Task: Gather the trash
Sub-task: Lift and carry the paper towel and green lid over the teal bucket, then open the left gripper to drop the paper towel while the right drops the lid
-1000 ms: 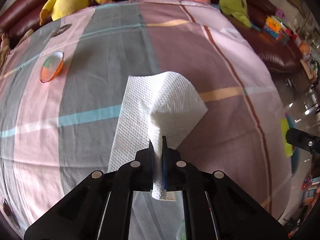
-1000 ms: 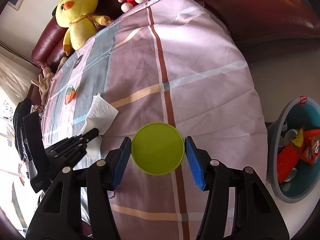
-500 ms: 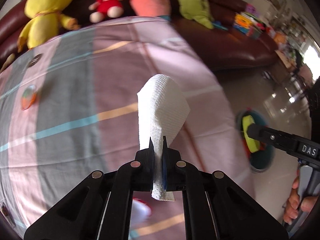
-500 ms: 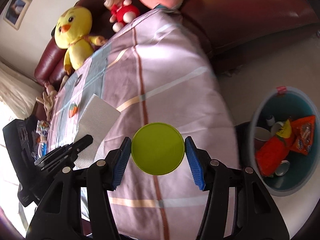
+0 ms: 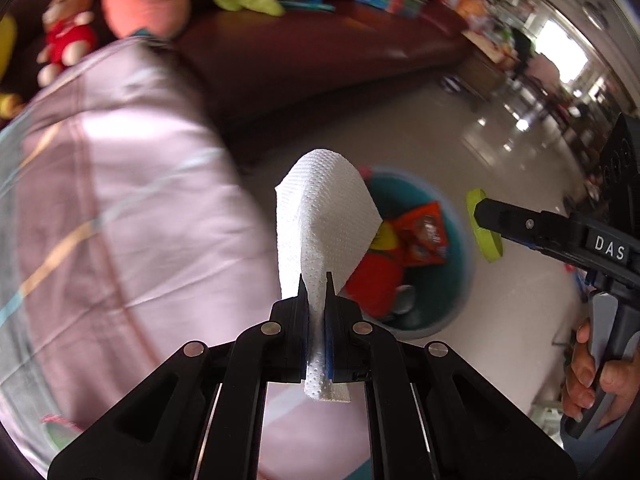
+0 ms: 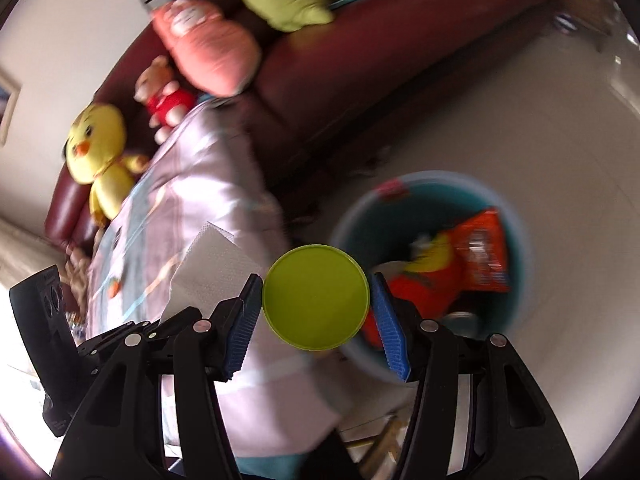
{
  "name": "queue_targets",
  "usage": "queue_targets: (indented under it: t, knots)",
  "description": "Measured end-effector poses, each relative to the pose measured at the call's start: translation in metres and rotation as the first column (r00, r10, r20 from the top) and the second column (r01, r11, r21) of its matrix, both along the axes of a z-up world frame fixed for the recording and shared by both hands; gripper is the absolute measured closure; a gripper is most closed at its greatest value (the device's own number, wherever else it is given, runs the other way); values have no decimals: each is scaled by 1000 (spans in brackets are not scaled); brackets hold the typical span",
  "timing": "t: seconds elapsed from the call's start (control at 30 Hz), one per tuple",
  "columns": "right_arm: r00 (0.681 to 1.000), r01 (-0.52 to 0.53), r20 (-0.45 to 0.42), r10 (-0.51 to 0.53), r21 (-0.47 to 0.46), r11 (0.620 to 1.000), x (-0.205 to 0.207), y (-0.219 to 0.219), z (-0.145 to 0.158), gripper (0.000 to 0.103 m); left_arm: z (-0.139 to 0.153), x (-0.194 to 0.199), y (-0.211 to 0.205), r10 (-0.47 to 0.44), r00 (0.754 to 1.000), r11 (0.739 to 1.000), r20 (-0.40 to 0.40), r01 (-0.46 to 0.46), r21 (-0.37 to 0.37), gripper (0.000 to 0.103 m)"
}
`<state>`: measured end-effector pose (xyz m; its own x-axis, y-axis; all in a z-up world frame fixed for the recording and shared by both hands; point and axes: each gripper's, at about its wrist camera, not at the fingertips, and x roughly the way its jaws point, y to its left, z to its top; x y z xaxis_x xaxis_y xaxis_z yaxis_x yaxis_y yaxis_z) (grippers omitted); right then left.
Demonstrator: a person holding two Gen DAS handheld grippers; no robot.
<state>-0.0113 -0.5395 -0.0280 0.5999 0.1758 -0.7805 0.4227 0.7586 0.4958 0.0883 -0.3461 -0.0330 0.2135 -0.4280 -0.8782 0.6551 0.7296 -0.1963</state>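
Observation:
My left gripper [image 5: 317,280] is shut on a white paper towel [image 5: 324,216], which hangs in the air past the table edge, in front of the teal trash bin [image 5: 460,280] on the floor. My right gripper [image 6: 316,292] is shut on a lime green round lid [image 6: 316,297], held just left of the same bin [image 6: 516,296]. The bin holds orange and red snack wrappers [image 6: 480,252] and other trash. The lid [image 5: 482,224] and right gripper also show at the right of the left wrist view. The towel [image 6: 216,264] and left gripper show at the lower left of the right wrist view.
A table with a pink and grey striped cloth [image 5: 100,220] lies to the left. A dark red sofa [image 6: 380,52] with plush toys [image 6: 100,152] stands behind it. Glossy floor [image 5: 520,160] surrounds the bin.
Both grippers have swung right, off the table toward the bin, each still holding its item. The towel has lifted clear of the cloth.

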Motion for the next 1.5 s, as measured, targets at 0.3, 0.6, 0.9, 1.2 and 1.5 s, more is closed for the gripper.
queue_targets:
  t: [0.3,0.6,0.9,1.2,1.5]
  knots:
    - [992,123,-40,-122,27,992,-41,-68,-20,50,-43,-16,-76,-107,992,993,-70,110,48,96]
    - [984,155,-94,-148,61,986,-48,-92,-41,50,-72,-16,-118,-150,986,981,-77,158,112,70]
    - [983,143,-124,-134,69,987,-35,-94,-54,50,-81,-16,-108,-131,988,979,-77,141,147,22]
    - [985,103,-148,-90,82,991,-13,-82,-65,50,-66,-11,-72,-67,993,993,-101,77,95,13]
    - [980,47,-196,-33,69,996,24,-62,-89,50,-49,-4,-39,-16,994,999,-109,21,44,13]
